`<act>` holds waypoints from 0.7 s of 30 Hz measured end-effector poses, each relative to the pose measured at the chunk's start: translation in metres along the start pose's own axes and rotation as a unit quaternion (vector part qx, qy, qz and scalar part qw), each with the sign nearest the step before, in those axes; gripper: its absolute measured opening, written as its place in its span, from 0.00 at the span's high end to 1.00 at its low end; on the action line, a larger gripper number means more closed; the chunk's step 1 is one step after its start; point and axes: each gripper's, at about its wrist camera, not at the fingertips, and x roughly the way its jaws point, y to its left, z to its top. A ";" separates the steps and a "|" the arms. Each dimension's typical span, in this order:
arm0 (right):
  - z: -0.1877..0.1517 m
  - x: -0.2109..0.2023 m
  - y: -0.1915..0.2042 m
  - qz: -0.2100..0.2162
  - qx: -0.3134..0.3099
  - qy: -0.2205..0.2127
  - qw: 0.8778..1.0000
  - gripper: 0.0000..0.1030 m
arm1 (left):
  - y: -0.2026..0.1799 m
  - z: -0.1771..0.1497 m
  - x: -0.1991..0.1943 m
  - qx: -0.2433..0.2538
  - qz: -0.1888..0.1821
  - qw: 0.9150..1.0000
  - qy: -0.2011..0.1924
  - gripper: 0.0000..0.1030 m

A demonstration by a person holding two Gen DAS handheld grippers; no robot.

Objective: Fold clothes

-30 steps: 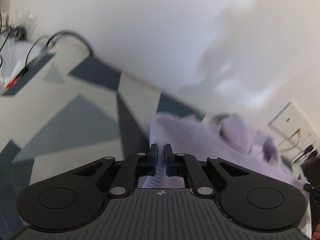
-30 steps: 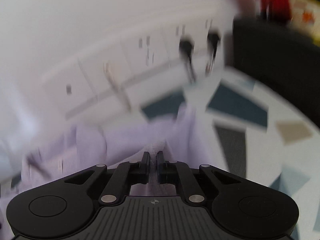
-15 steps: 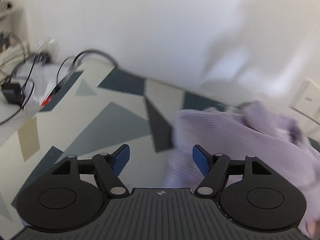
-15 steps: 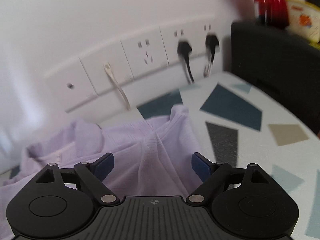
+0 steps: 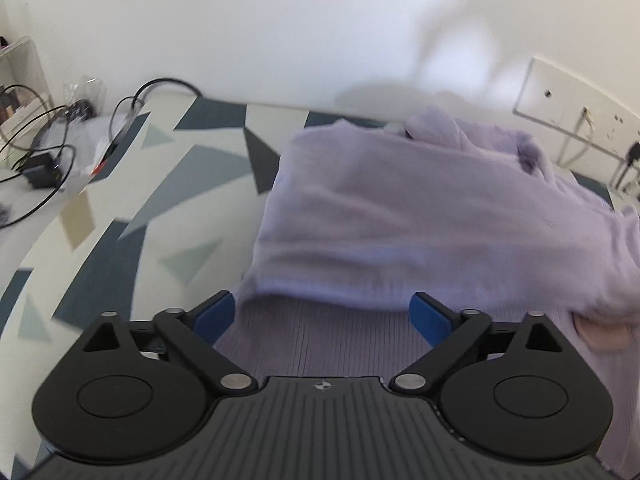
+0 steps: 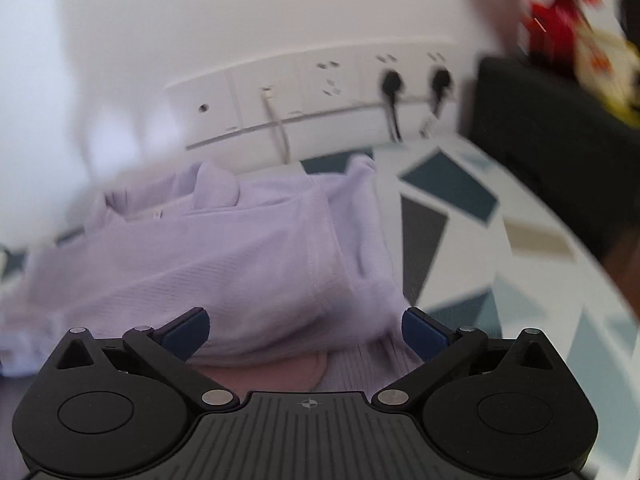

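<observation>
Sweater (image 5: 420, 216) folded over itself at the table's far edge, both claws spread wide and empty.

The lilac knit lies on the patterned table (image 5: 192, 168) below the wall sockets (image 6: 320, 92), an upper layer doubled over a ribbed lower layer. The left claw (image 5: 322, 316) and right claw (image 6: 306, 330) hover at its near edge, gripping nothing. Judged from the bunched far end, a good fold calls for pinching matching corners, keeping edges aligned, and flattening the lump near the collar (image 6: 216, 188).
</observation>
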 end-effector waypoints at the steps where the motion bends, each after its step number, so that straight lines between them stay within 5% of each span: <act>1: -0.001 -0.005 -0.004 0.003 0.012 -0.001 1.000 0.01 | 0.000 -0.008 -0.007 0.004 0.006 1.000 0.002 0.03; 8: -0.021 -0.015 -0.043 0.021 0.045 0.030 0.998 0.01 | 0.008 -0.060 -0.032 0.007 0.058 0.998 0.036 0.02; 18: -0.071 -0.054 -0.054 0.026 -0.050 0.106 0.993 0.01 | -0.019 -0.110 -0.029 0.031 -0.020 0.991 0.128 0.01; 21: -0.082 -0.065 -0.050 0.025 -0.076 0.129 0.988 0.01 | -0.019 -0.126 -0.031 0.052 -0.026 0.990 0.125 0.01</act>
